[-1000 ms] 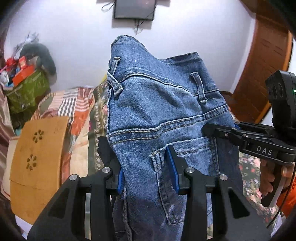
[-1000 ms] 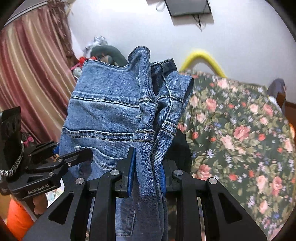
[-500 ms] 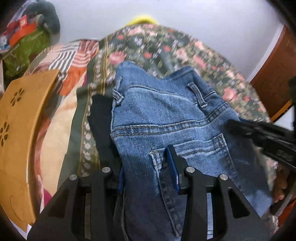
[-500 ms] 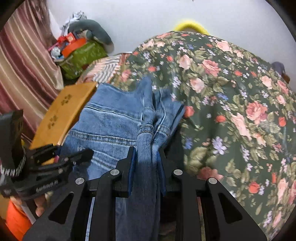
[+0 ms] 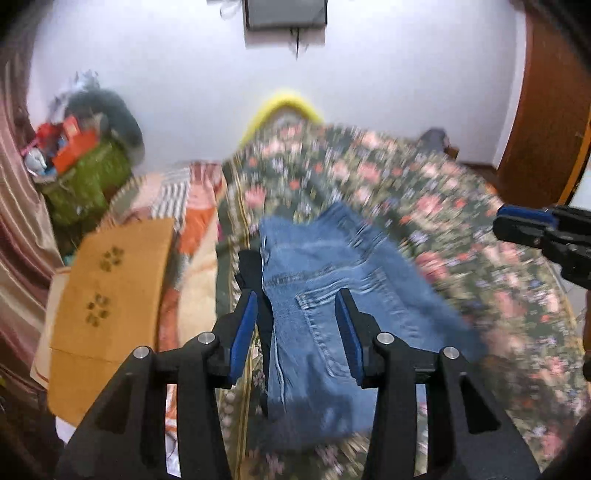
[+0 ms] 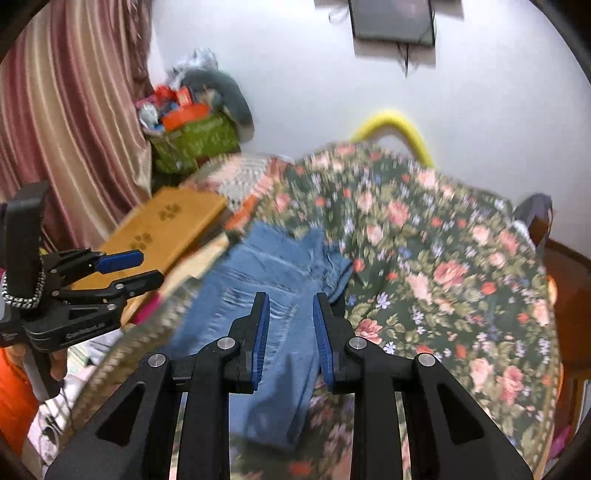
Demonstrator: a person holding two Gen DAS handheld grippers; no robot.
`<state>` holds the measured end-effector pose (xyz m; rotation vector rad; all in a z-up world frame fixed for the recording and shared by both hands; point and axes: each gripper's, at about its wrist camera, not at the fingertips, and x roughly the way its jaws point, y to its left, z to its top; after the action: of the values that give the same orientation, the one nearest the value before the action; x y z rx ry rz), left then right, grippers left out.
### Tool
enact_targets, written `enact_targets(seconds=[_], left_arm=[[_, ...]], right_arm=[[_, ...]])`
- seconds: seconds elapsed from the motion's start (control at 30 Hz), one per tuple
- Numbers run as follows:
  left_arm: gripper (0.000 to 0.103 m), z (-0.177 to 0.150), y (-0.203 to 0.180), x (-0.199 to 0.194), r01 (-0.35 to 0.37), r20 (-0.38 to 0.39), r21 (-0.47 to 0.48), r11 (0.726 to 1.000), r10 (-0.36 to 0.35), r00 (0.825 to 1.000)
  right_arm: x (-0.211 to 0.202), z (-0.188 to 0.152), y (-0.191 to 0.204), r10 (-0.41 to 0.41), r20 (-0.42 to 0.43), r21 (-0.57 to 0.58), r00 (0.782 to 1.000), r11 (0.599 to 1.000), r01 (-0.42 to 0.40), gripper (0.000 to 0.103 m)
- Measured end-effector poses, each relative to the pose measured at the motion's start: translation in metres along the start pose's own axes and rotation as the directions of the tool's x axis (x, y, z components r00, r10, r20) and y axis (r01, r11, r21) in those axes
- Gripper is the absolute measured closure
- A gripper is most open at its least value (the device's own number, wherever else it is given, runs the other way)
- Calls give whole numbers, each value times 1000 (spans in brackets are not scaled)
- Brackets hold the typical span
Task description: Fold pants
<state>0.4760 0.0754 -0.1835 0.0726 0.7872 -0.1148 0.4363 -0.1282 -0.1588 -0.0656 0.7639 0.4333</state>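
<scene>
The blue denim pants (image 5: 332,295) lie folded in a pile on the floral bedspread (image 5: 461,229), back pocket up; they also show in the right wrist view (image 6: 273,295). A dark garment (image 5: 251,273) lies under their left edge. My left gripper (image 5: 299,325) is open, above the pants with nothing between its blue pads; it also shows in the right wrist view (image 6: 125,269). My right gripper (image 6: 290,325) is open above the pants, holding nothing; it also shows at the right in the left wrist view (image 5: 532,229). Both views are motion-blurred.
A tan wooden board with paw prints (image 5: 110,295) lies left of the bed. A green bag with clutter (image 5: 85,181) stands in the corner by a pink curtain (image 6: 74,110). A yellow curved bar (image 6: 399,129) and a wall-mounted screen (image 6: 391,18) are behind the bed.
Both grippers lowered the pants onto the bed, opened and let go. They have drawn back and tilted up, leaving the pants lying on the bedspread.
</scene>
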Motion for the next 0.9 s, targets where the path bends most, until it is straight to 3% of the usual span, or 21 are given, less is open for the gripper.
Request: enact_targets(seconds=[0.13, 0.3, 0.5, 0.77, 0.8, 0.87, 0.9], left_arm=[[58, 3, -8, -84, 37, 103, -54, 998, -32, 994], [58, -10, -25, -188, 33, 248, -54, 998, -19, 969], [58, -45, -51, -290, 37, 402, -24, 999, -25, 915], [47, -110, -79, -377, -5, 567, -53, 999, 34, 823], [44, -119, -82, -383, -16, 583, -58, 998, 47, 811], [35, -132, -88, -391, -27, 603, -68, 997, 63, 795], [27, -136, -89, -393, -29, 607, -74, 997, 68, 792]], right_arm=[[-74, 3, 20, 14, 115, -12, 993, 1000, -13, 81], [-167, -5, 49, 25, 260, -41, 965, 999, -15, 81], [-260, -34, 82, 85, 403, -34, 911, 996, -78, 81], [-314, -87, 122, 61, 511, -57, 857, 998, -37, 81], [-317, -92, 126, 56, 520, -61, 852, 998, -28, 79], [-322, -105, 135, 37, 543, -61, 839, 998, -5, 66], [-324, -111, 139, 29, 558, -55, 829, 998, 2, 54]])
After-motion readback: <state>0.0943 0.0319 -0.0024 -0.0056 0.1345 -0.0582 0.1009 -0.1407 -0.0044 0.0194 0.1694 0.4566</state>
